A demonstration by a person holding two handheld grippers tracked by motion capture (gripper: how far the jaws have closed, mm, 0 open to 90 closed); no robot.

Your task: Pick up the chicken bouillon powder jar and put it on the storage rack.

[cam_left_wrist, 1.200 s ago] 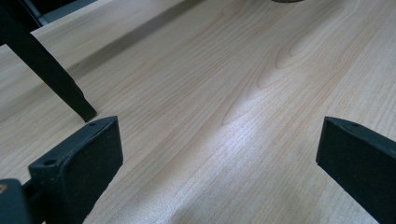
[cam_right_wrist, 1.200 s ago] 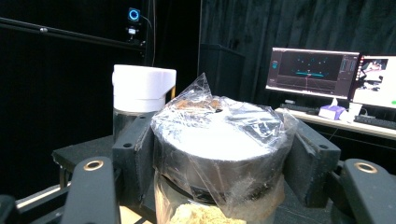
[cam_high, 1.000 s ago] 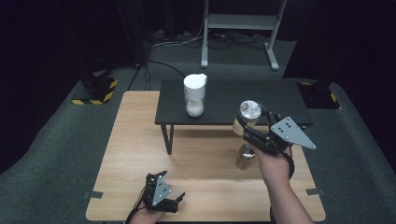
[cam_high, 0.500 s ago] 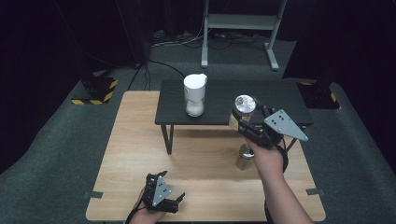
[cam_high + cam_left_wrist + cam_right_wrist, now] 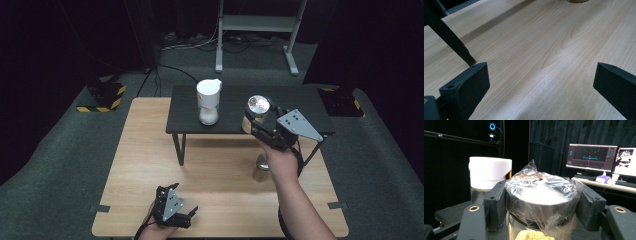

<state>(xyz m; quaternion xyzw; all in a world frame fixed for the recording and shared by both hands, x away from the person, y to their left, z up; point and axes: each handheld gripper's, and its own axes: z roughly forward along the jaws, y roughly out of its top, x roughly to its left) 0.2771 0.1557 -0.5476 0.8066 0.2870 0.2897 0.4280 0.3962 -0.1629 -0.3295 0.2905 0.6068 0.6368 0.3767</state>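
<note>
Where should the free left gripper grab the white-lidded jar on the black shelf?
White-lidded jar stands upright on the black shelf, apart from the jar in the right gripper. Best bet: close on the round lid or glass body just below it, sideways from its open left. Left gripper rests open on the table.

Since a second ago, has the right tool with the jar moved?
Yes. The right tool, shut on the foil-capped jar, has moved left and up over the black shelf, closer to the white-lidded jar.
</note>
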